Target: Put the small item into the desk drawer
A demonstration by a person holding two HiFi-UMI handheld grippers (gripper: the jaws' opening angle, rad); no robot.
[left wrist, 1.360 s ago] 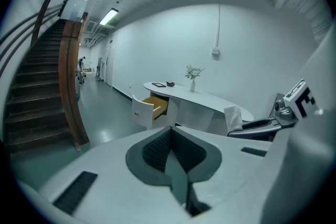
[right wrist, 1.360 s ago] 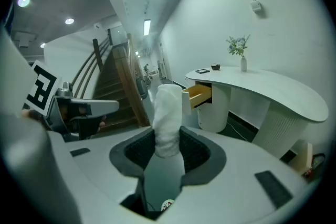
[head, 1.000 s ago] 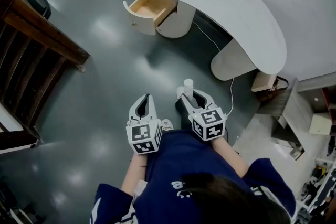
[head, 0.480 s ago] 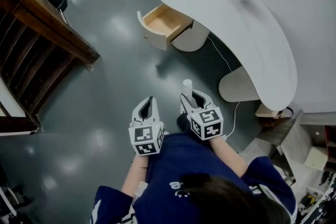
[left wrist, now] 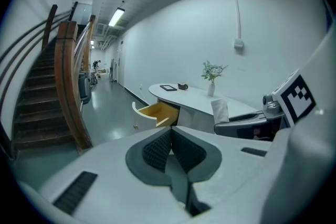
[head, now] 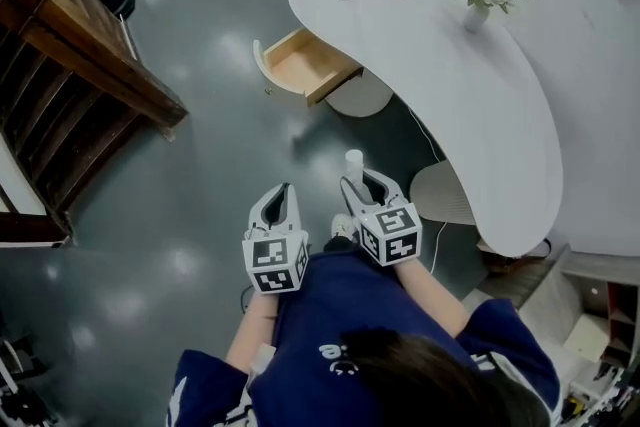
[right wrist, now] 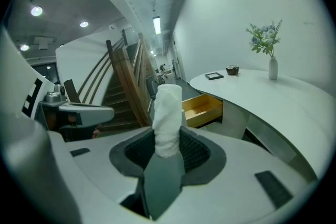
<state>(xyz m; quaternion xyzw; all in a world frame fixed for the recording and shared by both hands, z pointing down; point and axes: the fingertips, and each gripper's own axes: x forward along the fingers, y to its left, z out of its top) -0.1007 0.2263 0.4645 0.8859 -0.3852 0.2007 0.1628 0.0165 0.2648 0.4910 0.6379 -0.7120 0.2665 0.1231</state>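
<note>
Jaws pressed together, the left gripper [head: 280, 195] carries nothing. Ahead, the open drawer [head: 300, 67] sits closer than a second ago, so the approach is under way. The right gripper [head: 366, 185] clamps the upright white roll [head: 354, 163], well short of the drawer.

Right tool [head: 360, 181] grips a white roll [head: 354, 161], well short of the open drawer [head: 298, 67]

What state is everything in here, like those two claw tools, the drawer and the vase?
left gripper: shut, empty.
right gripper: shut on the white roll.
white roll: upright between the jaws.
drawer: pulled open, visible part bare.
vase: upright on the desk.
</note>
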